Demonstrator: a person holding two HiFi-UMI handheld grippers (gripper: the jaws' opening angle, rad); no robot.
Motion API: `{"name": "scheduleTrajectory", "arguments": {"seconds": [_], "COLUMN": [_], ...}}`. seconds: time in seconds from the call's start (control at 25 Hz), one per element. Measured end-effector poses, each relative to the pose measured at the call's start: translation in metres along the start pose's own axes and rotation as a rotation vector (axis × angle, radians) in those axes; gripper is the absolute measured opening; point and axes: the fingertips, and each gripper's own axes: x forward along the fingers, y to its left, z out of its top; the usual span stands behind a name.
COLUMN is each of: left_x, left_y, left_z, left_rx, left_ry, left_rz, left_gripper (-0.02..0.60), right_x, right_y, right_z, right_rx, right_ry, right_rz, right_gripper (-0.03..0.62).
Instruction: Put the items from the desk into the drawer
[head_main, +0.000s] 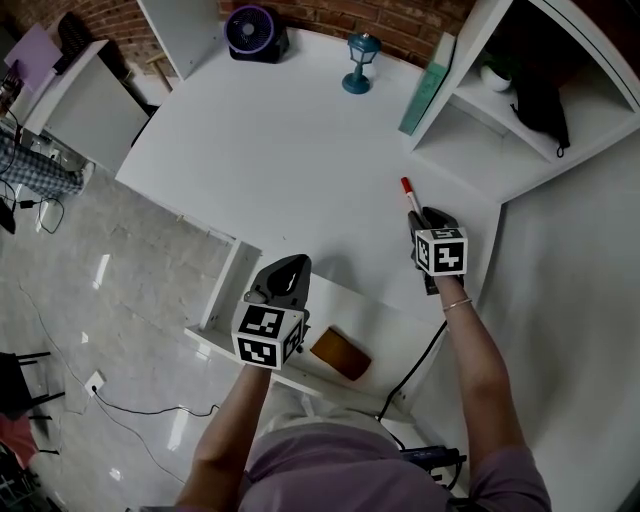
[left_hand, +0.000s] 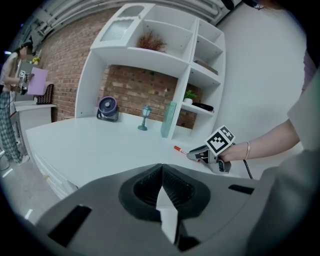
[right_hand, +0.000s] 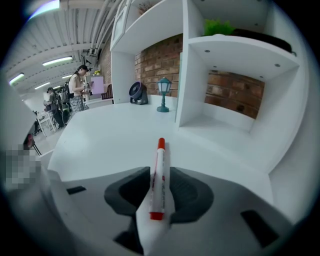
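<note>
One red-capped marker (right_hand: 160, 160) is shown clamped lengthwise between the jaws of the right gripper (right_hand: 159, 197). It is held over the white desk (head_main: 280, 150), just beyond the far right corner of the open drawer (head_main: 225, 288) and not yet above it. The left gripper (left_hand: 162, 187) is seen over the drawer's left end with its jaws pressed together and nothing between them. A brown wallet-like case (head_main: 341, 354) is seen lying inside the drawer, toward its right end, so at least one item appears to have been put away. The marker is judged to be the item in hand, with its carry to the drawer and its release left to be done. Well beyond the drawer, at the desk's far edge, a purple desk fan (head_main: 252, 30), a teal lantern lamp (head_main: 359, 62) and a teal book (head_main: 428, 85) are left standing. Whether these are meant for the drawer cannot be told. No other small loose items can be made out on the desk near the drawer.
</note>
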Motion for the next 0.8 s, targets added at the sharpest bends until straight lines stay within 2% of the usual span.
{"name": "scheduleTrajectory", "arguments": {"seconds": [0.32,0.68,0.8], "left_x": [-0.004,-0.014,-0.021], "left_y": [0.003,0.01,0.011], "left_z": [-0.002,-0.002,-0.002], "left_rx": [-0.01,-0.022,-0.018], "left_ry": [0.006,-0.004,-0.006], "left_rz": [0.001,0.018,0.021], "left_gripper": [-0.002,-0.002,-0.002], "right_x": [0.001,0.0,-0.006], "right_y": [0.008,0.007,0.011], "right_z": [0.001,0.0,0.003], "right_rx": [-0.029,-0.021,-0.025], "right_ry": [0.022,0.034,0.009], "right_rz": [0.012,-0.004,-0.004], "right_gripper": [0.08,0.074,0.072]}}
